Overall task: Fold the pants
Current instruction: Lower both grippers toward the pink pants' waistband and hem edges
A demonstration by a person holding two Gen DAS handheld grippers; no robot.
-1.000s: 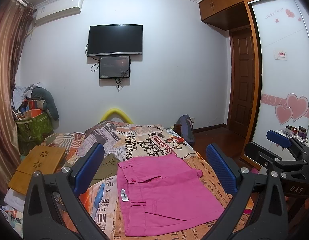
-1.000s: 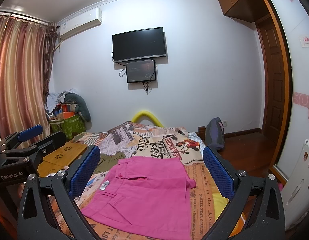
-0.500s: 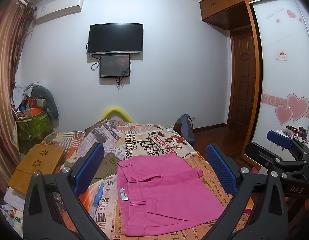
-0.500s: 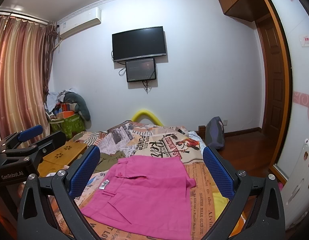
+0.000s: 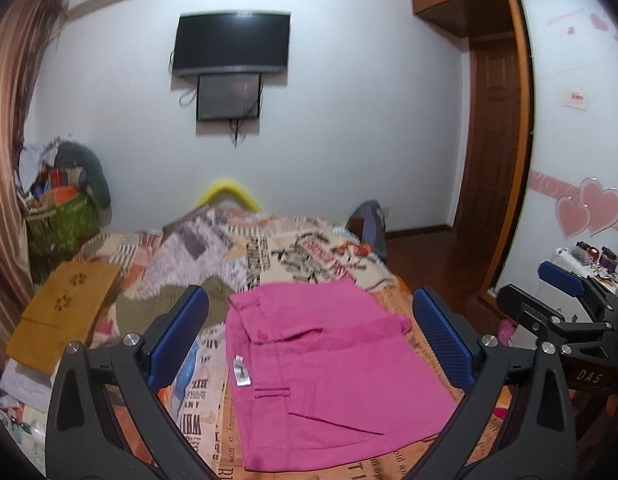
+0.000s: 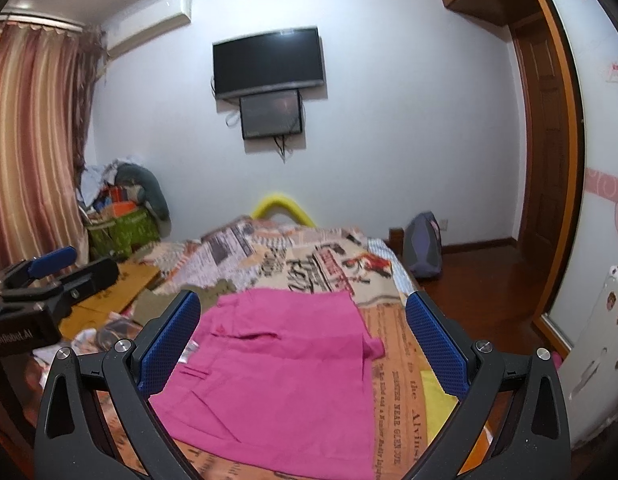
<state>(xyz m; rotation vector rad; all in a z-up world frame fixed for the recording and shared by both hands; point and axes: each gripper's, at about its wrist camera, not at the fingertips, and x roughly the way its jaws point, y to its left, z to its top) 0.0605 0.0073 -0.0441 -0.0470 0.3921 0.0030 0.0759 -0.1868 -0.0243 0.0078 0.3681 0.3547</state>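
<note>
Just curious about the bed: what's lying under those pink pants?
The pink pants lie flat on a newspaper-print bedspread. An olive garment lies beside them, left. Anything directly beneath stays hidden.

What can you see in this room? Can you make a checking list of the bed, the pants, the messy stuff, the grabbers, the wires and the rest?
Surface: bed under a newspaper-print cover.
Job's things: pink pants lie flat and folded on the bed; white tag shows.
Clutter: olive cloth beside the pants; wooden tray at the bed's left edge; green basket piled high; bag on the floor.
Grippers: left gripper and right gripper both open, above the pants, holding nothing.
Cables: wires hang under the screens.
Surroundings: TV with a smaller screen below it, curtain, door, wardrobe with hearts.
</note>
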